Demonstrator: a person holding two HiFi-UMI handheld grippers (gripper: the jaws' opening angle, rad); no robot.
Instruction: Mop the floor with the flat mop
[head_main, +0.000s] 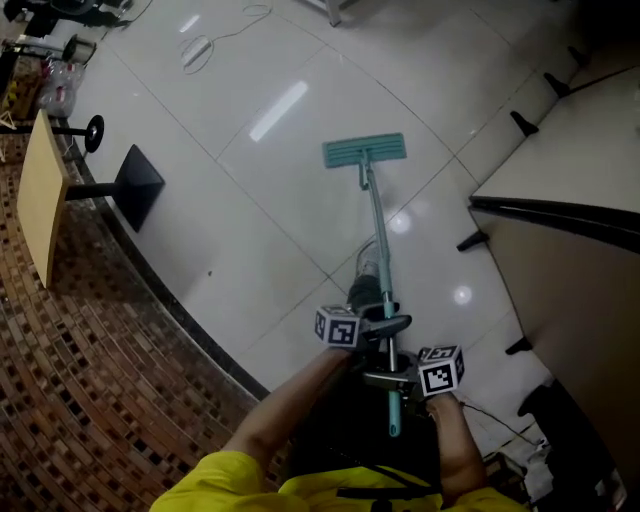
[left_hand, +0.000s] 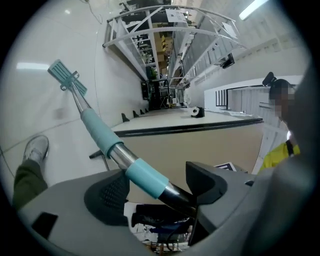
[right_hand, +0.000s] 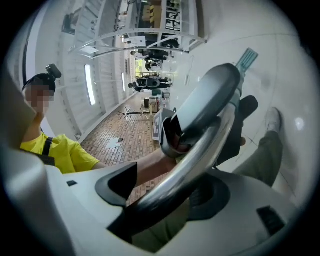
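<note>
The flat mop's teal head (head_main: 364, 151) lies on the white tiled floor (head_main: 270, 200) ahead of me, its metal pole (head_main: 378, 235) running back towards my body. My left gripper (head_main: 385, 327) is shut on the pole, higher toward the head. My right gripper (head_main: 392, 379) is shut on the pole just behind it, near the teal end cap. In the left gripper view the pole (left_hand: 107, 142) with teal sleeves passes between the jaws, and the mop head (left_hand: 66, 77) shows far off. In the right gripper view the shiny pole (right_hand: 200, 160) crosses the jaws.
A brown brick-patterned strip (head_main: 90, 370) borders the tiles at left, with a wooden tabletop (head_main: 38, 200) and a black square base (head_main: 140, 185) on it. A beige counter (head_main: 570, 230) with black feet stands at right. My shoe (left_hand: 36, 148) is beside the pole.
</note>
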